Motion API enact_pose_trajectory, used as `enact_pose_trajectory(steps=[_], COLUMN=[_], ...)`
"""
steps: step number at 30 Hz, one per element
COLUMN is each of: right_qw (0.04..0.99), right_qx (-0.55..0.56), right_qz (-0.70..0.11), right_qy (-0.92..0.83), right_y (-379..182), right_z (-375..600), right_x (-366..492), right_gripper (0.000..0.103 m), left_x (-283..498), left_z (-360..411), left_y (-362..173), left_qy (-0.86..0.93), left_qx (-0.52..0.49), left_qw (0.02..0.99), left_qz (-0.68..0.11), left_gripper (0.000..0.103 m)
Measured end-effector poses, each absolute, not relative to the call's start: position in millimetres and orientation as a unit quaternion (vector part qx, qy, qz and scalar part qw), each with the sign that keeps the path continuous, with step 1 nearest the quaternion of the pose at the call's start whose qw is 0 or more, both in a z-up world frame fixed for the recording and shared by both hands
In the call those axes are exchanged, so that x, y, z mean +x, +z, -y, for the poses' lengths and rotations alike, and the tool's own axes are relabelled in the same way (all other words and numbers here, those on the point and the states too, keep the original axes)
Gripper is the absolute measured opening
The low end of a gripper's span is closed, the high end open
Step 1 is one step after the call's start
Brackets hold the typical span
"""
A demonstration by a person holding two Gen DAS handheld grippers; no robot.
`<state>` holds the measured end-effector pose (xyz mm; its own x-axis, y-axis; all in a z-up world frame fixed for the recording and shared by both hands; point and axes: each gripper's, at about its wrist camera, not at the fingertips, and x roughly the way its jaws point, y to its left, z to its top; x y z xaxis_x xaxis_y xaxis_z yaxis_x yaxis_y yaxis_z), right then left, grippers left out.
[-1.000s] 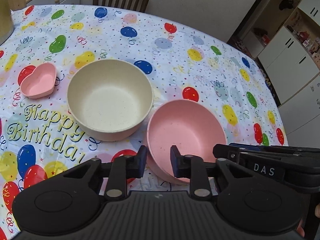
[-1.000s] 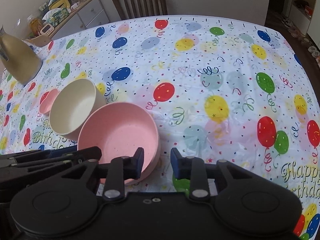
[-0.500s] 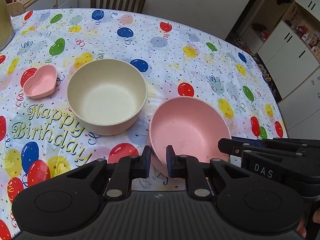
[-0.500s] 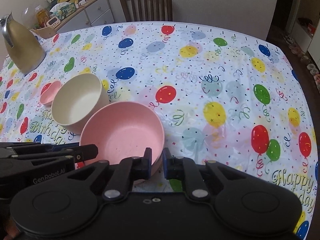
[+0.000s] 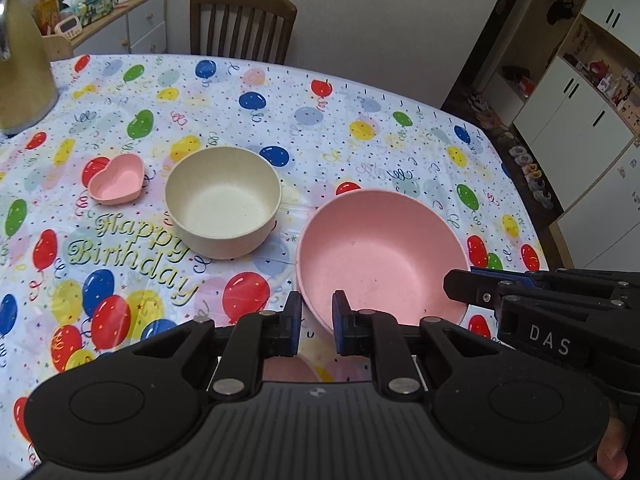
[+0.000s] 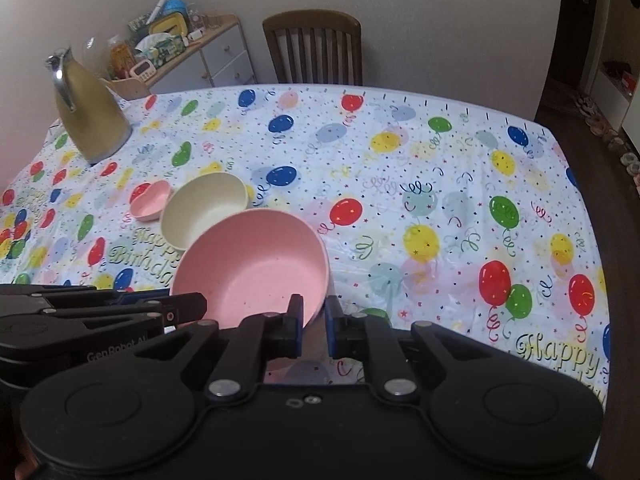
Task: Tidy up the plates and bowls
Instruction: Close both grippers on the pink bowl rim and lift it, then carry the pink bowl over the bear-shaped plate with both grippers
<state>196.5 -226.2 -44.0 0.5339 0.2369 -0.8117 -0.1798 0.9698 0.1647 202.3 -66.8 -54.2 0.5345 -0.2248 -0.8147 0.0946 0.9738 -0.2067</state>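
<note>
Left wrist: pink bowl [image 5: 382, 254] rim between left hand-held gripper [image 5: 317, 316] fingers.

I see a balloon tablecloth [image 6: 400, 184] covering the table. A gold jug [image 6: 90, 112] stands at ten o'clock, a chair [image 6: 314, 50] at twelve, a cluttered cabinet [image 6: 208, 56] between them.

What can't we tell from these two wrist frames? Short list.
- Pink bowl near rim: hidden behind the left gripper and right gripper fingers, so firm contact is unclear in both views.
- Pink bowl's underside, lifted or resting: hidden by its own wall.
- Cream bowl: near side covered by the pink bowl in the right wrist view.
- Kettle: cut off by the left wrist frame edge.
</note>
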Motion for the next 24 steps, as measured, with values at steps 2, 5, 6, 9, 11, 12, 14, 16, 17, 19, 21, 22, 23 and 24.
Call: enact_pose_trajectory(steps=[2,5,6,9,11,12,14,16,17,19,21,22,23,24], right_qw=[0.878,0.881,0.881,0.882,0.882,0.882,0.882,0.881,0.880,0.879,0.877,0.876,0.875,0.873], right_qx=[0.028,0.024,0.022,0.016,0.010,0.008,0.004,0.001,-0.001,-0.006,-0.009,-0.011,-0.013,-0.013], right_qz=[-0.461,-0.452,-0.450,-0.442,-0.437,-0.435,-0.431,-0.428,-0.427,-0.425,-0.424,-0.424,-0.424,-0.425], right_qy=[0.126,0.140,0.145,0.162,0.174,0.180,0.191,0.201,0.206,0.215,0.225,0.229,0.234,0.239], right_y=[-37,-26,-23,-13,-7,-5,0,4,6,8,10,11,11,10], right_z=[226,226,225,222,219,218,215,211,208,202,196,192,188,184], right_x=[188,175,170,156,148,143,136,130,126,121,115,114,112,110], right_gripper=[0.011,0.011,0.011,0.011,0.011,0.011,0.011,0.011,0.011,0.011,0.011,0.011,0.011,0.011], left_x=[191,172,166,148,138,132,123,114,110,101,94,92,90,87], left_z=[66,65,64,60,57,55,52,48,45,38,30,26,22,16], left_y=[-47,-37,-34,-25,-21,-18,-15,-12,-11,-9,-7,-7,-7,-7], left_qy=[-0.086,-0.077,-0.074,-0.062,-0.054,-0.049,-0.041,-0.032,-0.028,-0.020,-0.014,-0.010,-0.007,-0.003], left_qx=[-0.069,-0.063,-0.062,-0.062,-0.062,-0.062,-0.064,-0.064,-0.065,-0.066,-0.069,-0.070,-0.071,-0.071], left_qw=[0.877,0.883,0.885,0.889,0.891,0.892,0.893,0.895,0.895,0.895,0.896,0.895,0.895,0.895], left_qz=[-0.468,-0.459,-0.456,-0.450,-0.447,-0.445,-0.443,-0.441,-0.441,-0.440,-0.440,-0.440,-0.440,-0.441], left_gripper=[0.015,0.015,0.015,0.015,0.015,0.015,0.015,0.015,0.015,0.016,0.016,0.015,0.016,0.016])
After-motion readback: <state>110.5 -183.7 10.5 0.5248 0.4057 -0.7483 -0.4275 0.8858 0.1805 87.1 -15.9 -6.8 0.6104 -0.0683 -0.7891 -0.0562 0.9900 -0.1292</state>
